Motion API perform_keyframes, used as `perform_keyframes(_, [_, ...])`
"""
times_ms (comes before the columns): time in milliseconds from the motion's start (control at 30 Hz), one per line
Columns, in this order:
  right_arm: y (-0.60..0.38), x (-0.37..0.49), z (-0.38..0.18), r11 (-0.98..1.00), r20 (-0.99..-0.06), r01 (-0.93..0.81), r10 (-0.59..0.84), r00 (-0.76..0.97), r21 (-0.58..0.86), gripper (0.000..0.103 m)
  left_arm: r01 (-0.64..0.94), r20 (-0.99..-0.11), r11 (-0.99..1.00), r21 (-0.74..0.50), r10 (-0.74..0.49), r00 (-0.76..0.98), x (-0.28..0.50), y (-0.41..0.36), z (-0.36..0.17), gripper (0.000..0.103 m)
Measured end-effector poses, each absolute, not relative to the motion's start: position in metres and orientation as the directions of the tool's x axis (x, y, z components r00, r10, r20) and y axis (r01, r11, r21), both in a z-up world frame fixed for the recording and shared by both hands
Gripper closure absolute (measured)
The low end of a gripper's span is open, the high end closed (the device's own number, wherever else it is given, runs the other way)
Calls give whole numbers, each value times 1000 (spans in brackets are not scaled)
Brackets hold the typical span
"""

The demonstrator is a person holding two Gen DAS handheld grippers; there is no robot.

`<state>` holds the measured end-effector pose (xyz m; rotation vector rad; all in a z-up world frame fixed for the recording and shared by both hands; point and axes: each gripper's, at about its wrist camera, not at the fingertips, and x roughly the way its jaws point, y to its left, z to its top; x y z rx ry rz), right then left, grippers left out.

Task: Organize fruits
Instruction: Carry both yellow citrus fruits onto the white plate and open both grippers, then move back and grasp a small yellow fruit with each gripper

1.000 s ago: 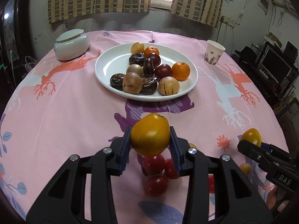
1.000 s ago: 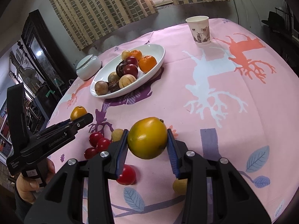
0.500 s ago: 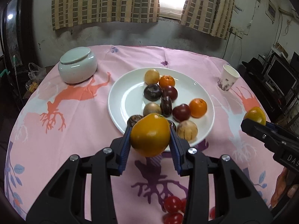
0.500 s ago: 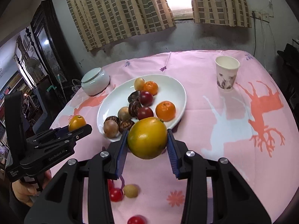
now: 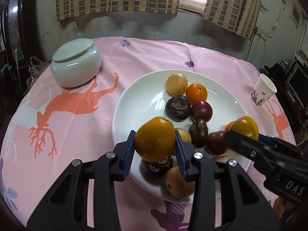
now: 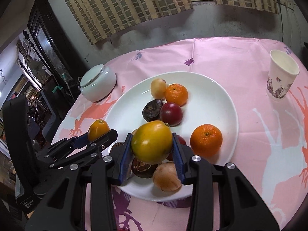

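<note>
My left gripper [image 5: 155,150] is shut on a yellow-orange fruit [image 5: 155,137] and holds it above the near left part of the white plate [image 5: 134,96]. My right gripper [image 6: 152,155] is shut on a second yellow-orange fruit [image 6: 152,142], above the plate's [image 6: 221,96] near edge. Each gripper shows in the other view: the right [image 5: 242,134] over the plate's right side, the left [image 6: 100,132] over its left rim. The plate holds several fruits: oranges [image 6: 206,140], dark plums [image 5: 201,111], brown ones [image 5: 178,107].
A white lidded jar [image 5: 76,63] stands at the back left of the round pink-clothed table [image 5: 77,115]. A paper cup [image 6: 282,77] stands to the right of the plate. Dark furniture lies beyond the table's left and right edges.
Both grippers have moved forward with their fruits, from above the loose cherries near the table's front to over the near part of the plate. The plate now looks much closer.
</note>
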<state>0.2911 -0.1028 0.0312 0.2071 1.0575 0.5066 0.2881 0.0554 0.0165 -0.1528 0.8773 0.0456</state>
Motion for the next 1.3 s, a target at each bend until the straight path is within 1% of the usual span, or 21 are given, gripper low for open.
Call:
perform_keyframes(33, [-101, 293, 27, 854, -776, -299, 514, 365, 424, 62, -111, -773, 987, -116, -20, 634, 289, 56, 15, 61])
perform_keyframes(67, [-101, 293, 26, 844, -771, -295, 531, 352, 447, 61, -124, -768, 985, -120, -13, 640, 289, 58, 16, 49])
perform_keyframes(133, [-106, 294, 28, 837, -760, -263, 546, 354, 479, 60, -151, -741, 981, -121, 12, 671, 282, 60, 21, 36])
perform_keyframes(267, [-110, 285, 42, 842, -750, -266, 539, 384, 469, 59, -155, -724, 979, -132, 12, 690, 271, 62, 35, 34])
perform_keyframes(367, [-119, 273, 49, 830, -737, -268, 558, 381, 490, 56, -157, -709, 978, -140, 12, 705, 256, 63, 47, 27])
perform_keyframes(400, [-122, 269, 51, 832, -738, -266, 555, 384, 487, 55, -158, -705, 978, -132, 19, 709, 250, 62, 50, 25])
perform_keyframes(467, [-130, 258, 55, 836, -737, -267, 548, 396, 479, 45, -161, -692, 980, -119, 35, 721, 235, 59, 56, 20])
perform_keyframes(633, [-150, 219, 63, 851, -740, -279, 524, 421, 444, 44, -124, -682, 988, -89, 30, 731, 194, 45, 59, 18])
perform_keyframes(700, [-156, 203, 64, 862, -748, -283, 506, 430, 420, 44, -112, -684, 989, -92, 20, 729, 177, 40, 55, 14])
perform_keyframes(767, [-166, 186, 65, 867, -748, -285, 497, 441, 408, 41, -98, -687, 991, -92, 8, 727, 159, 35, 50, 14])
perform_keyframes(800, [-171, 177, 64, 868, -743, -279, 495, 450, 410, 35, -94, -689, 991, -91, 6, 725, 151, 32, 47, 13])
perform_keyframes(900, [-183, 152, 64, 874, -737, -281, 485, 470, 396, 35, -86, -694, 992, -94, -3, 720, 126, 25, 36, 12])
perform_keyframes(967, [-189, 136, 63, 886, -743, -292, 462, 484, 360, 35, -77, -702, 993, -92, -10, 713, 114, 20, 29, 11])
perform_keyframes(1133, [-206, 104, 59, 902, -745, -308, 425, 514, 302, 34, -61, -719, 993, -104, -33, 694, 99, 11, 15, 11])
perform_keyframes(1233, [-221, 96, 53, 906, -731, -294, 421, 537, 306, 30, -58, -724, 992, -116, -44, 689, 98, 10, 7, 11])
perform_keyframes(1300, [-227, 97, 48, 910, -733, -288, 413, 540, 300, 30, -62, -712, 992, -113, -37, 701, 97, 11, 2, 11])
